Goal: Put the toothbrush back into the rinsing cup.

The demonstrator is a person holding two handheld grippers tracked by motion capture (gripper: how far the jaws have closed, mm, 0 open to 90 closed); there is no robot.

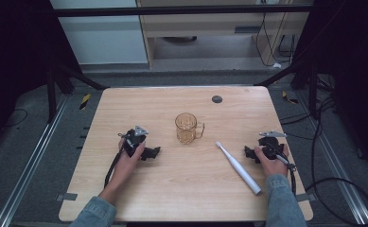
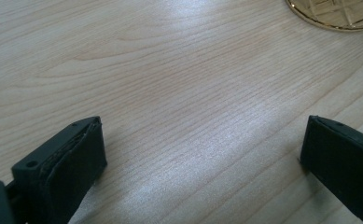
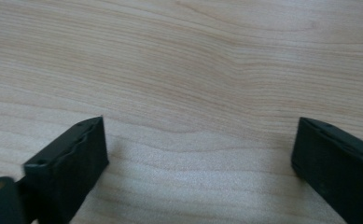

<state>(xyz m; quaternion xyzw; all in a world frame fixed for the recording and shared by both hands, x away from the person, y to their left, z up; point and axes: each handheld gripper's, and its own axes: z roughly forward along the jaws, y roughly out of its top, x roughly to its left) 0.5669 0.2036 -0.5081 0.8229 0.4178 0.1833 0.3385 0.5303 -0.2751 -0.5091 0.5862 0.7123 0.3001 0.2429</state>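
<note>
An amber glass mug [image 1: 188,127] with its handle to the right stands upright at the middle of the wooden table [image 1: 181,189]. A white electric toothbrush [image 1: 239,167] lies flat to its right, head toward the mug. My left gripper [image 1: 152,152] rests on the table left of the mug, open, with bare wood between its jaws [image 2: 202,140]. The mug's base [image 2: 338,11] shows at the top right of the left gripper view. My right gripper [image 1: 249,152] rests right of the toothbrush, open over bare wood [image 3: 200,144].
A small dark round disc [image 1: 216,99] sits near the table's far edge. Black cables [image 1: 333,179] trail on the floor to the right. Metal rails run along both sides of the table.
</note>
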